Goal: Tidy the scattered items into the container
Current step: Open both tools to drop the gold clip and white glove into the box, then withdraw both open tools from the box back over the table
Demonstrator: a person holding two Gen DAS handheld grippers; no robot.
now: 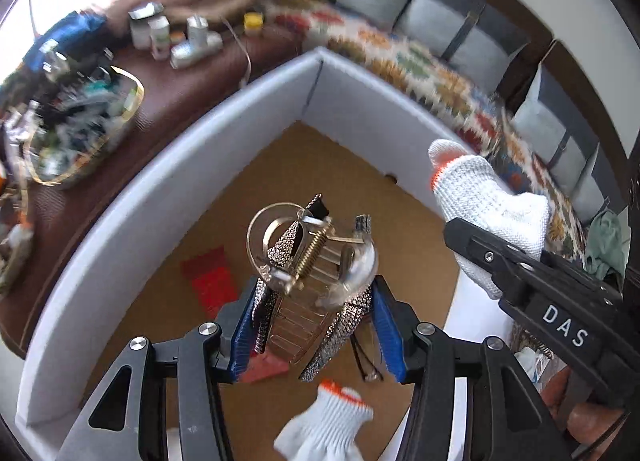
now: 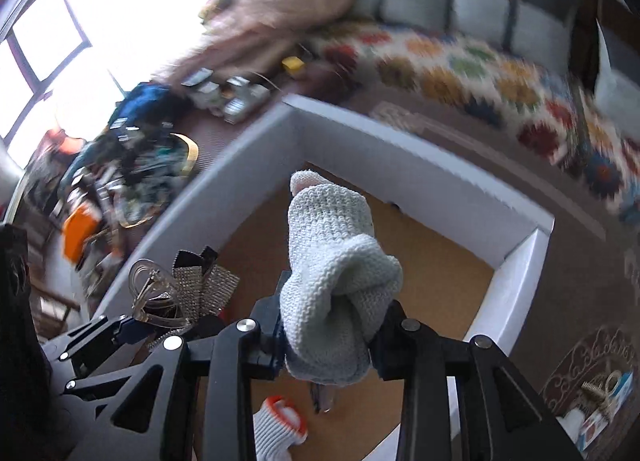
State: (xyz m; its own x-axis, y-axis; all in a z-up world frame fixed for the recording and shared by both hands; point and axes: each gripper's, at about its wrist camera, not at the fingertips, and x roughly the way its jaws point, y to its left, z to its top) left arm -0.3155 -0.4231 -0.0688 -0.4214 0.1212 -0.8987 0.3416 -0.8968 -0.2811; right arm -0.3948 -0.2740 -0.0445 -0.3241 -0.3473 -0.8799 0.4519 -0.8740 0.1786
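A white-walled cardboard box (image 1: 160,189) (image 2: 400,165) with a brown floor lies below both grippers. My left gripper (image 1: 314,297) (image 2: 120,331) hangs over it, its blue pads (image 1: 244,333) shut on a rhinestone hair claw clip (image 1: 312,257) (image 2: 172,293) with a clear ring and a gold spring. My right gripper (image 2: 336,313) is shut on a bunched white knit glove (image 2: 332,273) (image 1: 480,189), held above the box's inner right side. On the box floor lie another white glove with an orange cuff (image 1: 324,421) (image 2: 276,425), a red flat piece (image 1: 208,277) and dark-framed glasses (image 1: 370,361).
Left of the box, on the brown tabletop (image 1: 180,89), stands a gold-rimmed dish (image 1: 80,129) heaped with small items. Small bottles and boxes (image 1: 176,37) stand behind it. A patterned blanket (image 1: 420,61) runs along the far side. Another clip (image 2: 600,389) lies at lower right outside the box.
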